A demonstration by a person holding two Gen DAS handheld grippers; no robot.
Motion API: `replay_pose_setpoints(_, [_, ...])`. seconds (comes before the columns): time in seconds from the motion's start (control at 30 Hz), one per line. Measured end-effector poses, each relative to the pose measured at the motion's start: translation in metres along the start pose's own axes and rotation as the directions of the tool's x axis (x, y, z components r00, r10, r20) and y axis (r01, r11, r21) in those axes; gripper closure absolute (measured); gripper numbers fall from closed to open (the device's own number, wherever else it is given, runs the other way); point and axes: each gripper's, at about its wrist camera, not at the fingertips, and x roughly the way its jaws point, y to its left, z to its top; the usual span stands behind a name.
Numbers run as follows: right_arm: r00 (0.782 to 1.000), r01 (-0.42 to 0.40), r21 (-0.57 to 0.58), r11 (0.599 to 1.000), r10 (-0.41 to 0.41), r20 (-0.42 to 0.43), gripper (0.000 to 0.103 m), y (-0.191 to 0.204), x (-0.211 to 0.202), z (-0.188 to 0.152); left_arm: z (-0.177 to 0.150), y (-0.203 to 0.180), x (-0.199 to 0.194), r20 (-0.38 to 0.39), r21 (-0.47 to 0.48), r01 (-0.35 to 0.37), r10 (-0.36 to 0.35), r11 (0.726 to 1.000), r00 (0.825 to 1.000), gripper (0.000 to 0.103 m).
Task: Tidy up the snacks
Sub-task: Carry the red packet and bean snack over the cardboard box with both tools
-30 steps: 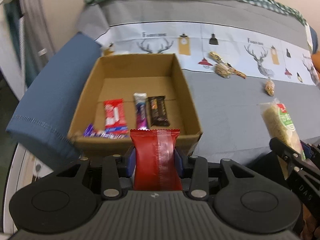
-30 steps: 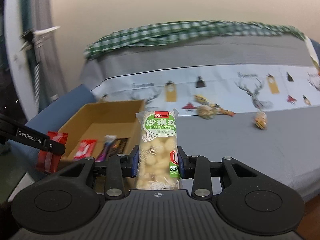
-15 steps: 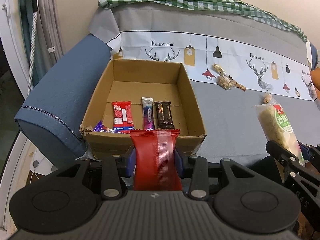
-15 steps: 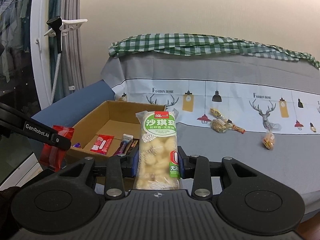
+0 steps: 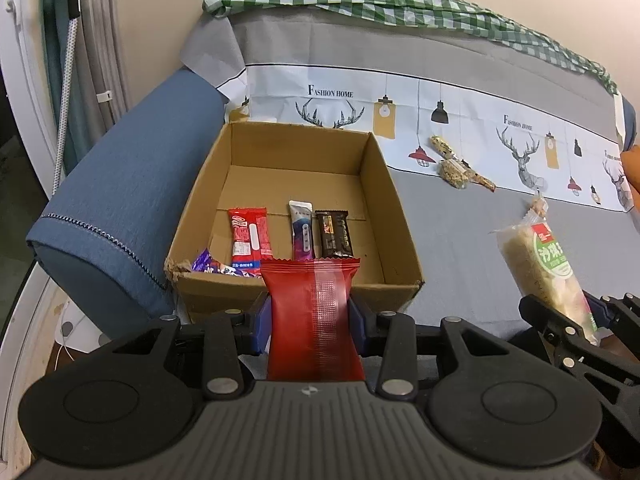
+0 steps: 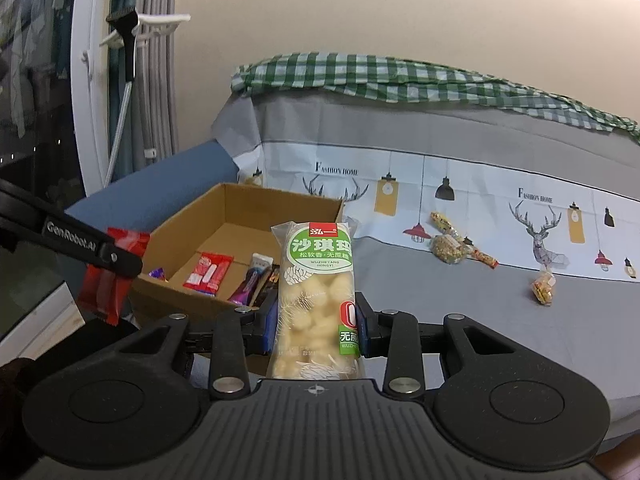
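Note:
My left gripper [image 5: 312,320] is shut on a plain red snack packet [image 5: 314,316], held just in front of the near wall of an open cardboard box [image 5: 224,176]. The box holds a red-white packet [image 5: 249,238], a purple stick pack [image 5: 302,236], a dark brown bar [image 5: 334,234] and a purple wrapper [image 5: 208,266]. My right gripper [image 6: 316,324] is shut on a clear bag of pale puffed snack with a green label [image 6: 316,296], to the right of the box [image 6: 224,220]. That bag also shows in the left wrist view [image 5: 544,268].
The box sits on a grey sofa cover [image 5: 460,232] beside a blue armrest [image 5: 120,200]. Loose snacks lie on the seat: a small cluster [image 6: 452,244] and a single wrapped piece [image 6: 542,286]. Curtains and a white hanger stand [image 6: 132,40] are at the left.
Both grippers have pulled back and tilted up a little, so the box looks farther and the view is steadier. Both still hold their snacks.

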Motion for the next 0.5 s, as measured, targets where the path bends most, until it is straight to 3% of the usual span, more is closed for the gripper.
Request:
replay_pose_setpoints(0.17, [1.000, -0.027, -0.021, 0.999, 0.027, 0.002, 0.065, 0.000, 0.016, 0.014, 0.014, 0.010, 0.011, -0.002, -0.046, 0.020, -0.020, 0.999, 1.000, 0.059])
replay_pose_setpoints(0.5, [0.994, -0.106, -0.032, 0.994, 0.105, -0.043, 0.065, 0.025, 0.068, 0.044, 0.052, 0.046, 0.043, -0.008, -0.074, -0.008, 0.007, 0.997, 1.000, 0.059])
